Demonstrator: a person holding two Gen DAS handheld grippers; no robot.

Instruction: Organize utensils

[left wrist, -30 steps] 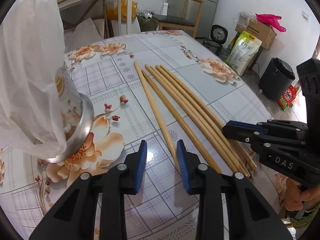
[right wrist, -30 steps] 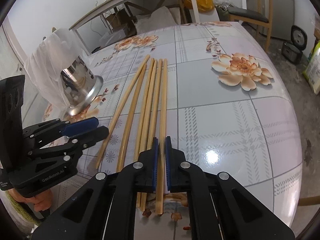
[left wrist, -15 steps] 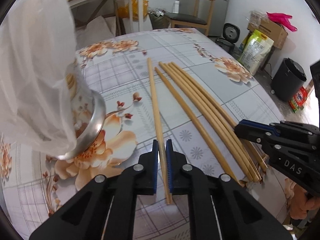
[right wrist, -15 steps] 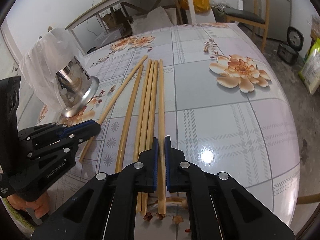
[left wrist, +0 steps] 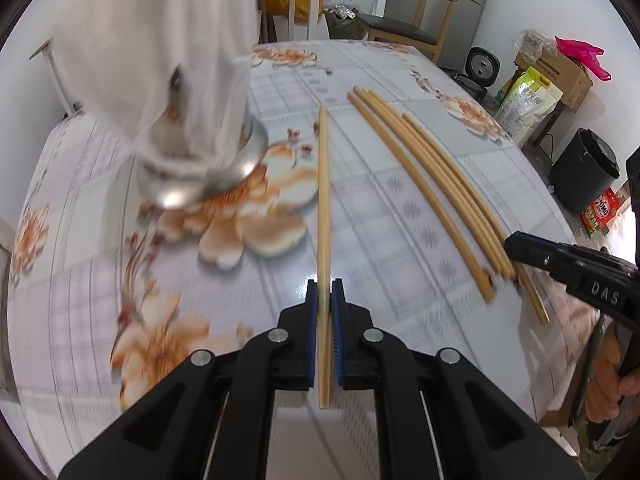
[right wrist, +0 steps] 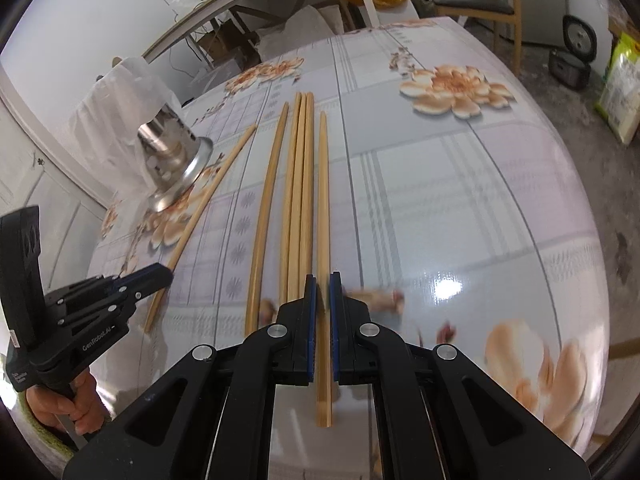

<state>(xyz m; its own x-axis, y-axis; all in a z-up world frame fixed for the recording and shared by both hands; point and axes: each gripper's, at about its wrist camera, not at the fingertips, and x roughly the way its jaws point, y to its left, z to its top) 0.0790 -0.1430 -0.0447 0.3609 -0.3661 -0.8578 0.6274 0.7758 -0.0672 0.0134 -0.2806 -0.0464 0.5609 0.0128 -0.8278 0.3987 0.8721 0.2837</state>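
Desk: we work over a glossy round desk (right wrist: 460, 208) with a grey check and orange flower print.
Left gripper (left wrist: 324, 296): fingers clenched on one long pale wooden chopstick (left wrist: 323, 200), near the steel holder under a white plastic bag (left wrist: 192, 160).
Right gripper (right wrist: 323, 292): fingers clenched on another wooden chopstick (right wrist: 323, 200), beside four loose chopsticks (right wrist: 296, 184).
Room: we see a wooden chair (left wrist: 420, 16), a black bin (left wrist: 584, 172) and a cardboard box (left wrist: 560, 76).

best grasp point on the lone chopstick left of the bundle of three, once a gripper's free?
Take the lone chopstick near its near end, from above, with the fingers straddling its width. It lies flat on the table, and a gap separates it from the bundle of three, so there's room for a finger on each side.
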